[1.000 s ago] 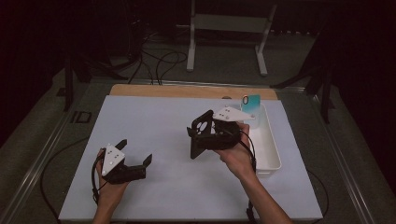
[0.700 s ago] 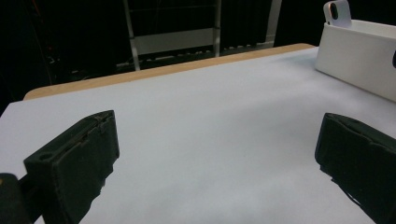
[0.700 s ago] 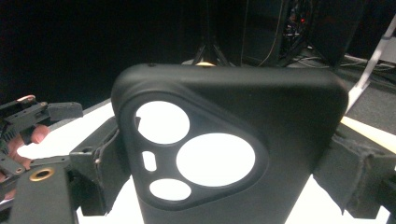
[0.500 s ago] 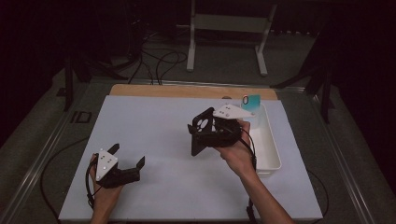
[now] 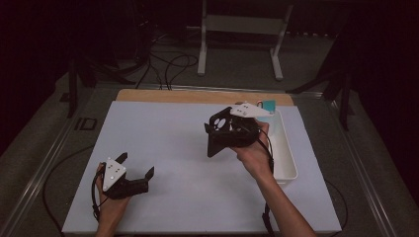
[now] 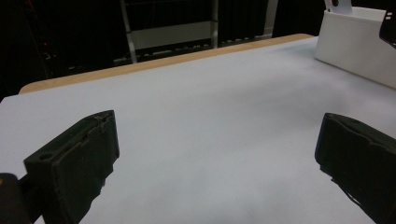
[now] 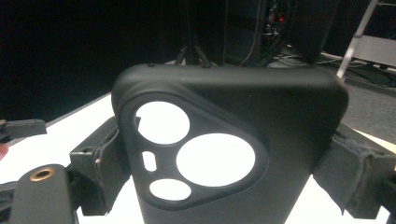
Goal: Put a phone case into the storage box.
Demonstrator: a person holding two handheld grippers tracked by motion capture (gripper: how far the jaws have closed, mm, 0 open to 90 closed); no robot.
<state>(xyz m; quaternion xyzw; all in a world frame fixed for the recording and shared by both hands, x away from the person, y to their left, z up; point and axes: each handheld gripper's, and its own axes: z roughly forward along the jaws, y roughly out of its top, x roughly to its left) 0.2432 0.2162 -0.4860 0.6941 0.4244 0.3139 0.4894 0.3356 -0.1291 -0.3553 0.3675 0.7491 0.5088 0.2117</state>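
Matte black rubbery phone case (image 7: 233,154), plain, cutouts showing white through; both pairs of fingers (image 6: 74,158) black too. Rectangular white plastic bin (image 5: 284,153) with a small teal item (image 5: 269,105) at its far end. Pale grey-white tabletop (image 5: 163,128), tan wood strip along the far edge.

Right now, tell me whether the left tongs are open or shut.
Open. In the left gripper view the two black jaws of the left tongs stand wide apart with bare white table between them, holding nothing.
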